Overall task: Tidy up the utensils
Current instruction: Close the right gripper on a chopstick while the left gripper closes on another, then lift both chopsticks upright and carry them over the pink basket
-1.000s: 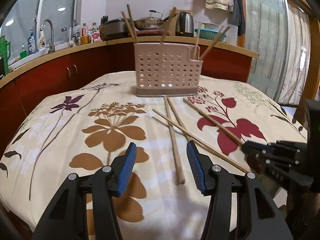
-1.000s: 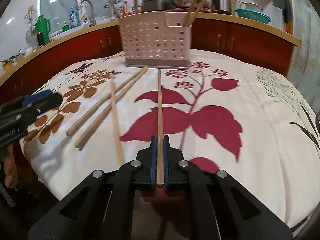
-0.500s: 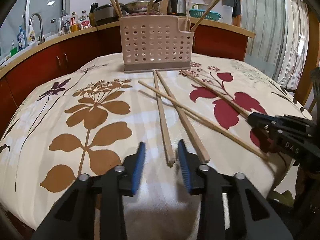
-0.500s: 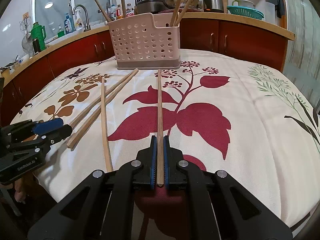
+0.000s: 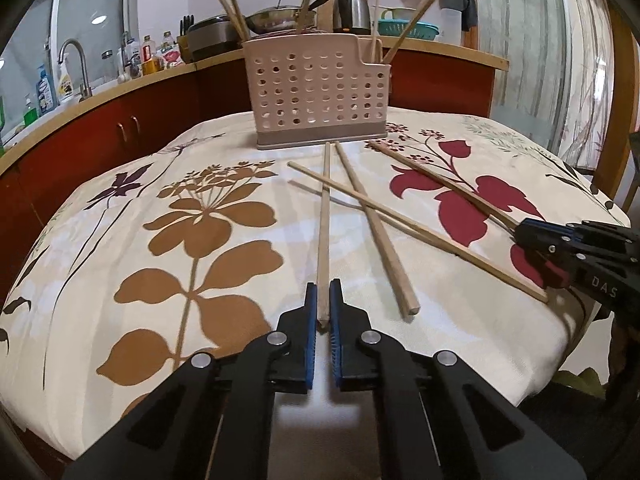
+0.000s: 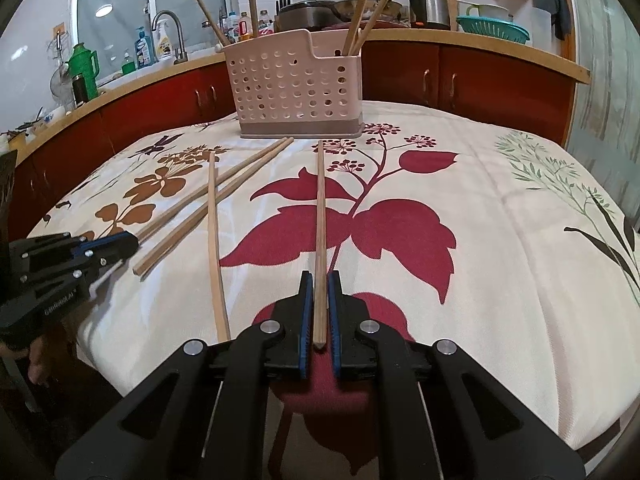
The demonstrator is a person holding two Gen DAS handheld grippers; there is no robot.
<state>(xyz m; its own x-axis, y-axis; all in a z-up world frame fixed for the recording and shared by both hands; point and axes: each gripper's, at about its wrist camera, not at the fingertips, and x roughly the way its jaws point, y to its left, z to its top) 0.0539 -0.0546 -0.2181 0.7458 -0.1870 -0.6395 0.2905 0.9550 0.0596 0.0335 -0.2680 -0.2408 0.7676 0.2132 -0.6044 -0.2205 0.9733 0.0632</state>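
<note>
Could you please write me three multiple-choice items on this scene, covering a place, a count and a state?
1. Where does the perforated holder stand?
A. at the table's far end
B. on the counter
C. on the floor

2. How many chopsticks lie loose on the tablecloth, gripped by neither gripper?
A. none
B. two
C. five

3. What is the left gripper doing?
A. standing wide open
B. clamping a chopstick
C. holding a spoon

Answers: 1 A, it stands on the cloth before the counter. 2 B, two lie crossed between the gripped ones. 3 B, its pads pinch the stick's near end.
</note>
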